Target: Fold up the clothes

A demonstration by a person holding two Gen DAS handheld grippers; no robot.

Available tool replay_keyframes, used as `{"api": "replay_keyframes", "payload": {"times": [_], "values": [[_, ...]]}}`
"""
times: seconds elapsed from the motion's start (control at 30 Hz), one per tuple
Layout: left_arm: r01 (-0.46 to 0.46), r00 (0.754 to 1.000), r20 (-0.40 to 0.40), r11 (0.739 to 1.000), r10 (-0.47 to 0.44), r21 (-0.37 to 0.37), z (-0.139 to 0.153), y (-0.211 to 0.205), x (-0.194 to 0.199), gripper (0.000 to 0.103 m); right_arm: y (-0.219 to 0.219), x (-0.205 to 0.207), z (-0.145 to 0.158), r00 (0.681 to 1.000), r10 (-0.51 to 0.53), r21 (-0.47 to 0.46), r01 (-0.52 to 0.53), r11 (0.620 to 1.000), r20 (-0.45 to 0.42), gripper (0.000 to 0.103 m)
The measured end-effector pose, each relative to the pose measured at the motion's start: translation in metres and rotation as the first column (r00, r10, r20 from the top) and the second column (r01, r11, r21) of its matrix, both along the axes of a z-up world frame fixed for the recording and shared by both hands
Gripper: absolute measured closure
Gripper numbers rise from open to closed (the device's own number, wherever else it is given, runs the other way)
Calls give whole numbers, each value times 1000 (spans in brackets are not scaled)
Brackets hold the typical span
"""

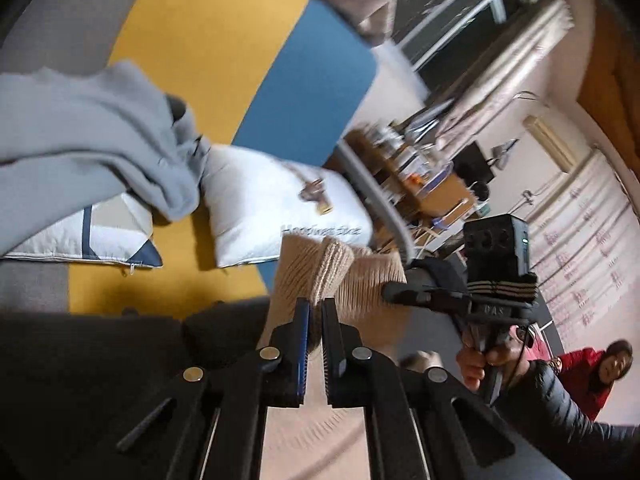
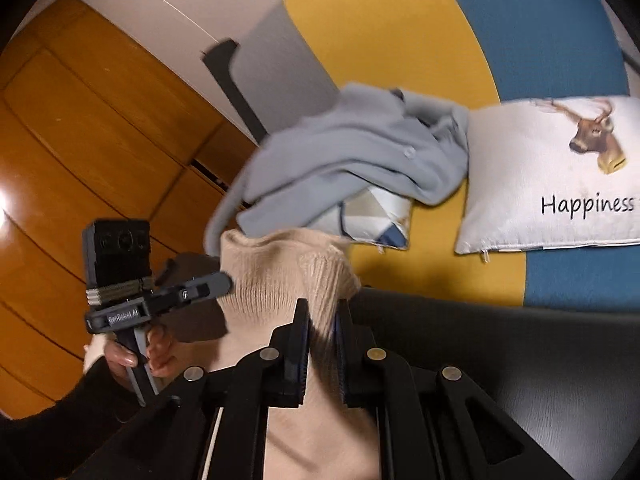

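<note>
The left gripper (image 1: 315, 312) is closed on a fold of a beige ribbed sweater (image 1: 320, 272); the knitted cloth stands up between its two fingers and only a narrow gap is left there. The right gripper (image 2: 322, 320) also has its fingers clamped on the same beige ribbed sweater (image 2: 288, 272), on a ribbed edge that rises between the pads. Both grippers hold the sweater lifted, and the cloth hangs down under them toward the lower part of each view.

In the left wrist view the right gripper (image 1: 394, 290) appears from the side, touching the sweater edge, and a hand (image 1: 486, 362) in a dark padded sleeve grips its handle. In the right wrist view the left gripper (image 2: 224, 282) comes in from the left with its tip at the sweater, held by a hand (image 2: 136, 356) in a dark sleeve.

Behind the sweater lies a grey-blue garment (image 2: 352, 152), crumpled and lying partly on a patterned cushion (image 2: 384, 216). Just beside it is a white cushion (image 2: 560, 184) with a deer picture and the word "Happiness". All these rest on a surface with yellow and blue areas (image 2: 400, 40). A dark cloth (image 2: 500, 344) lies at the near side. A person in red (image 1: 596, 372) is at the far right of the left wrist view.
</note>
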State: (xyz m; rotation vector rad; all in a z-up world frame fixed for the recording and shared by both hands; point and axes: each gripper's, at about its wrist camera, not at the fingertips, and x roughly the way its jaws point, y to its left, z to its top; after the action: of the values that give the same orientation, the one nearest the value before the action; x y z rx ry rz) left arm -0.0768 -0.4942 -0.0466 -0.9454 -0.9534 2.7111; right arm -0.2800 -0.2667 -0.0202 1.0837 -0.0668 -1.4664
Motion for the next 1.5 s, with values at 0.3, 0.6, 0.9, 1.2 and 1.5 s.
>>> {"api": "replay_keyframes", "payload": {"times": [0.3,0.6,0.9,1.2,1.5], "values": [[28,999,-20,1000,-28,-11,-16,61,103,98,81,96,14,993,120,-89,-121,989,-14,91],[-132,987,125,951,100,279,-96,45,174,85,143,130,-65,994,31,99,-41,994,106,81],[-171,985,124,822,124,542,-122,34,164,72,139,121,-72,963,-115,32,110,993,244,46],[-227,956,266,890,126,395,-112,47,136,88,90,155,-73,992,-91,153,76,985,91,88],[-258,929,301,960,216,108,-73,60,146,103,117,165,-22,993,-114,107,117,987,-34,96]]}}
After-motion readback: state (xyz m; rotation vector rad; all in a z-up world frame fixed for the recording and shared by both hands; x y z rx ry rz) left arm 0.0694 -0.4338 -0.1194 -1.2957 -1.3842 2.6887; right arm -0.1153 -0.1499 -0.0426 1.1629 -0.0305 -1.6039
